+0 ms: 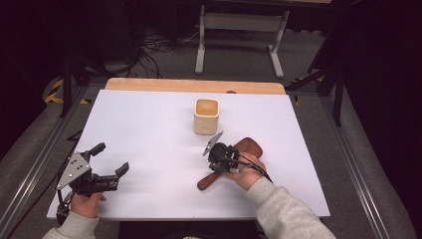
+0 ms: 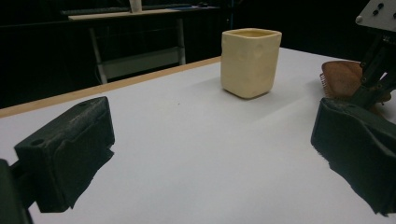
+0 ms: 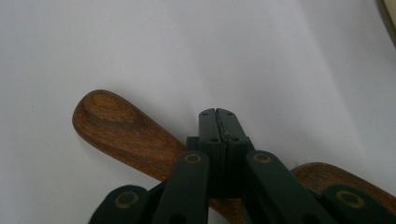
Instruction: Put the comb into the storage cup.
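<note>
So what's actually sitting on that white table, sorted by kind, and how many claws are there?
Cream square ceramic cup: 1
Brown wooden brush with a long handle: 1
Black two-jaw claws: 2, the left claw open over bare table, the right claw shut, above the brush handle
Total: 4

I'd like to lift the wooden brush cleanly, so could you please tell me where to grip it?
Grip the wooden brush at its narrow neck, between the rounded handle end and the wide head, coming straight down from above. It lies flat on the table, so the jaws should straddle the slim neck across its width.
</note>
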`<state>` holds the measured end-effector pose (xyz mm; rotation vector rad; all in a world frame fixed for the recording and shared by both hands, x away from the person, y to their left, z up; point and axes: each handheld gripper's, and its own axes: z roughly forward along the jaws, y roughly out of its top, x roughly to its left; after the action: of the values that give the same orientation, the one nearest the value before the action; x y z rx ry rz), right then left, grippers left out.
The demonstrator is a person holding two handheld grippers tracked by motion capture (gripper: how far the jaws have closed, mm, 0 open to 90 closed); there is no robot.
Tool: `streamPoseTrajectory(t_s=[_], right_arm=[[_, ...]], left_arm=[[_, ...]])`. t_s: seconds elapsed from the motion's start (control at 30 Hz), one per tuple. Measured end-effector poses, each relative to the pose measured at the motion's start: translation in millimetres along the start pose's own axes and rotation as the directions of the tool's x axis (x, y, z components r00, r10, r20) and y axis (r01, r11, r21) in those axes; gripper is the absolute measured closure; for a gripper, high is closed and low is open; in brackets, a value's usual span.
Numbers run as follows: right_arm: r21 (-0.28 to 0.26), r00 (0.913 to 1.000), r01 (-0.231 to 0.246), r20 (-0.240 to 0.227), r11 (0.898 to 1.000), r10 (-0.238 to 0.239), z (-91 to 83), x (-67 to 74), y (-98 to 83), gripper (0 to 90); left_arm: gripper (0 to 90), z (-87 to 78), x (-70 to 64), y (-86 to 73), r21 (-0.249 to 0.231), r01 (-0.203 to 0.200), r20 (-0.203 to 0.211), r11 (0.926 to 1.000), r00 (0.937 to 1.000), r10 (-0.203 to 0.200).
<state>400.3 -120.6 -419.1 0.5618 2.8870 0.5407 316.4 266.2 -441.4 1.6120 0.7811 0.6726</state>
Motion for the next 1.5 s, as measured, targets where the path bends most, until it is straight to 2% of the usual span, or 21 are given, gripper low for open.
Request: streamPoseTrajectory(t_s=[0.07, 0.3, 0.53, 1.0, 1.47, 1.5], right_arm=[[0.009, 0.9999, 0.012, -0.009, 1.000, -0.012, 0.6, -0.4, -0.6, 89.8], [0.050, 0.9998, 0.008, -0.020, 0.999, -0.007, -3.0, 4.3, -7.3, 89.8], [0.086, 0.9993, -0.009, -0.034, 0.996, 0.012, -8.2, 6.3, -21.6, 89.7], [0.104, 0.9990, -0.030, -0.028, 0.994, 0.034, -15.7, 5.8, -45.5, 89.7], [0.119, 0.9956, -0.092, -0.003, 0.989, 0.093, -24.2, -0.2, -70.9, 89.7], [0.113, 0.9964, -0.085, -0.002, 0.990, 0.085, -24.4, -1.5, -72.5, 89.7]], left_arm=[[0.4, -0.2, -0.1, 0.2, -0.002, -0.001, 0.000, 1.0000, 1.0000, 0.001], [0.4, -0.5, -0.2, 0.2, -0.002, 0.003, 0.000, 1.0000, 1.0000, -0.003], [0.4, 0.5, -0.9, 0.2, -0.006, 0.003, 0.002, 1.0000, 1.0000, -0.003], [0.4, 2.9, -1.8, 0.6, -0.003, 0.001, 0.008, 1.0000, 1.0000, -0.001], [0.4, 6.1, -2.7, 0.9, -0.003, -0.001, 0.014, 1.0000, 0.9999, 0.001], [0.4, 6.2, -2.8, 0.9, -0.004, -0.001, 0.014, 1.0000, 0.9999, 0.001]])
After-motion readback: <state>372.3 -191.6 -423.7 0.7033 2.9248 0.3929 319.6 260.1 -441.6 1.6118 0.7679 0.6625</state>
